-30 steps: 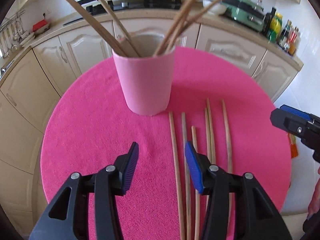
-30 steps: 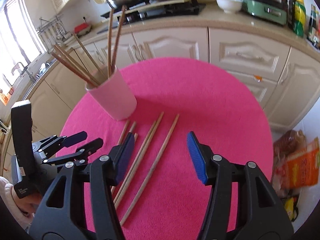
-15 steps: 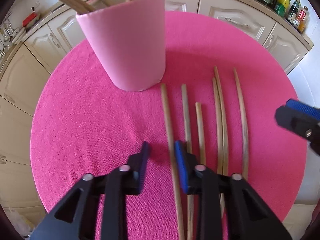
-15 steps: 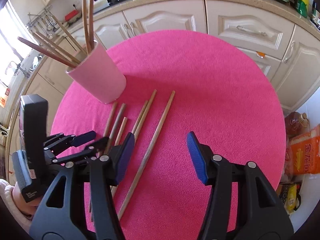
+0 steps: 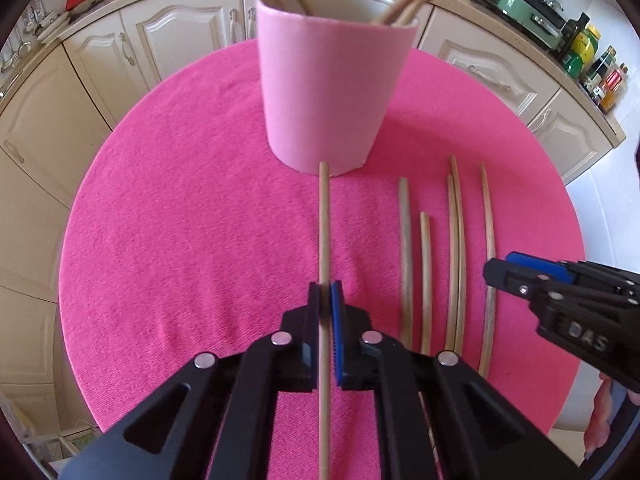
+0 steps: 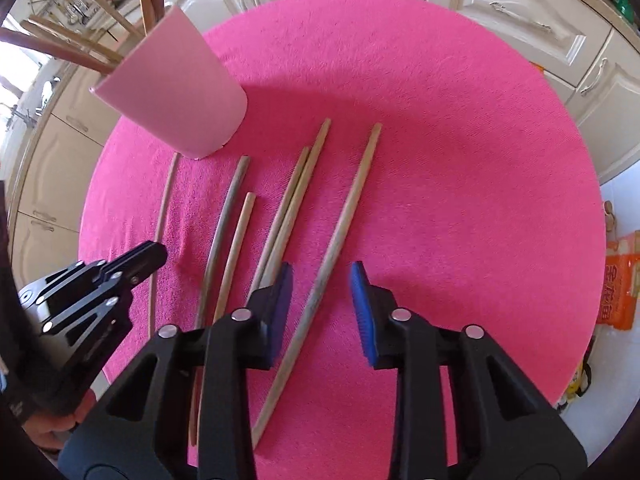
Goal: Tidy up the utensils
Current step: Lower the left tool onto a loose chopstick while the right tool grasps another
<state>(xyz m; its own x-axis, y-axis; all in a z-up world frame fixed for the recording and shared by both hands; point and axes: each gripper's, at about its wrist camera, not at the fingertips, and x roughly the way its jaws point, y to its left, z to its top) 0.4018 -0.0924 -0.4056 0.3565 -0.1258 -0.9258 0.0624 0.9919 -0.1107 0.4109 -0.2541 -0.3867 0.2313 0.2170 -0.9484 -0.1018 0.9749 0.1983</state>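
A pink cup (image 5: 332, 92) holding several wooden chopsticks stands at the back of the round pink-clothed table (image 5: 180, 240). My left gripper (image 5: 326, 304) is shut on the leftmost loose chopstick (image 5: 323, 220), which points at the cup's base. Several more chopsticks (image 5: 456, 260) lie side by side to its right. In the right wrist view my right gripper (image 6: 320, 284) straddles the rightmost chopstick (image 6: 352, 200). Its jaws are closing, with gaps still showing on both sides of the stick. The left gripper (image 6: 148, 256) and the cup (image 6: 176, 96) show at that view's left.
Cream kitchen cabinets (image 5: 80, 92) ring the table on the far side. Bottles (image 5: 600, 76) and a green appliance (image 5: 532, 8) stand on the counter at the right. An orange packet (image 6: 620, 280) lies on the floor past the table's right edge.
My left jaws have closed onto the leftmost chopstick. My right gripper has come down over the rightmost chopstick and its jaws have narrowed around it.
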